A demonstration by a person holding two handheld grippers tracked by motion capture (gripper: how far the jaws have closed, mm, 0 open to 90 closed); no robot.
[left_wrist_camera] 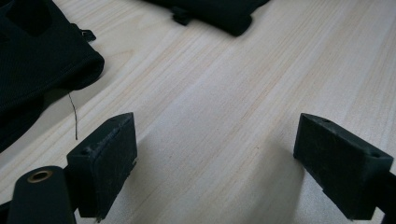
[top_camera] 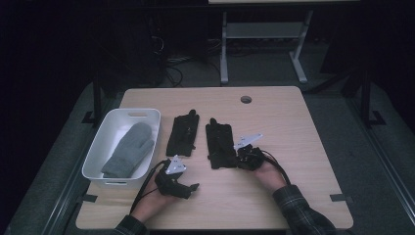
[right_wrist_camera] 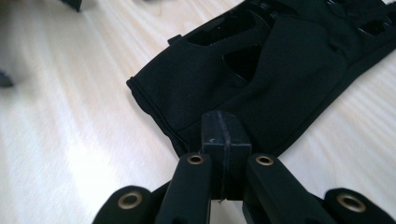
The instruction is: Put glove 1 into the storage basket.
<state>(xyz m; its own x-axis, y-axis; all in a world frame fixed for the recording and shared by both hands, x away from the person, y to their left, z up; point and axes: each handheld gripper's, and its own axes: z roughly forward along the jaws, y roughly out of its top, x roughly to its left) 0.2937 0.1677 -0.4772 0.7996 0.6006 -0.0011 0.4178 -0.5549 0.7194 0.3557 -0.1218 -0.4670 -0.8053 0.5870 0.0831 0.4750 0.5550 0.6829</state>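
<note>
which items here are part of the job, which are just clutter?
In the job:
- right black glove, at whose cuff the right gripper sits, jaws shut
- left black glove
- left gripper, jaws open over bare table

Just lying about, probably:
- grey mitten
- white bin holding it

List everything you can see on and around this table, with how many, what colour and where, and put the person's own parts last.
black gloves: two, black, flat side by side at the table's middle
mitten: one, grey, lying in the bin
bin: one, white, on the table's left side
table: one, light wood, round hole near its far edge
stand: one, light grey, on the floor beyond the table
left gripper: black, jaws open over bare wood
right gripper: black, jaws shut at the right glove's near edge
sleeves: dark plaid, bottom edge
</note>
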